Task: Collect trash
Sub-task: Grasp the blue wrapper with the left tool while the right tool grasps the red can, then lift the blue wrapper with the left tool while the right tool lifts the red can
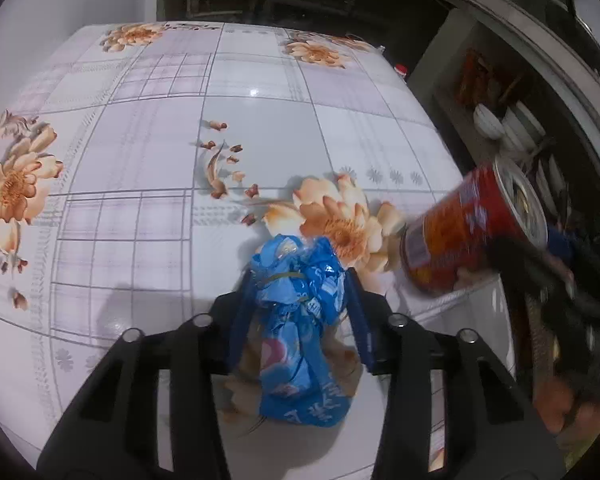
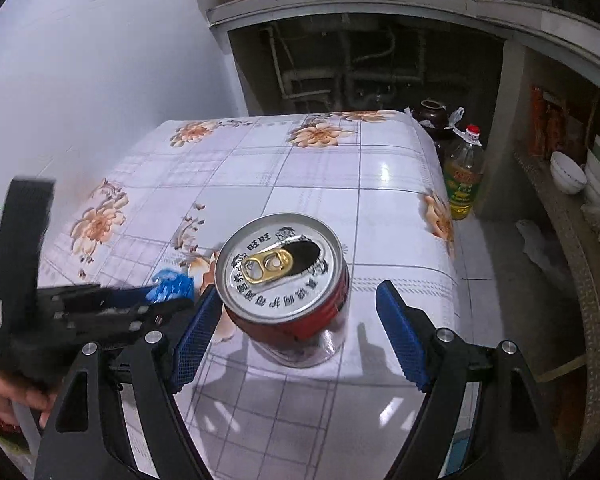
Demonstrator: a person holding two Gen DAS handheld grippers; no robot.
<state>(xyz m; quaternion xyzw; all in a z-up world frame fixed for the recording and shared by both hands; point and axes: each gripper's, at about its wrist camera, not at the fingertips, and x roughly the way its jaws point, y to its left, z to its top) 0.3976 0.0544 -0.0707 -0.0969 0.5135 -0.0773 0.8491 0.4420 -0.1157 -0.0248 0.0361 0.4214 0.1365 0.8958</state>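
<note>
Two grippers are shown over a floral tablecloth (image 1: 148, 184). The left gripper (image 1: 300, 300) is pinched on a crumpled blue wrapper (image 1: 300, 328) lying on the cloth. The right gripper (image 2: 300, 320) is held spread around an opened red can (image 2: 288, 292), seen at three o'clock of the wrapper; its pads (image 2: 400, 336) are not touching the can.

Frame centre: opened red aluminium drink can (image 2: 286, 280) upright on floral checked tablecloth (image 2: 340, 184), between the right gripper's (image 2: 300, 320) spread blue pads, not clamped. Lower left: left gripper (image 2: 100, 304) at crumpled blue wrapper (image 2: 172, 285).
</note>
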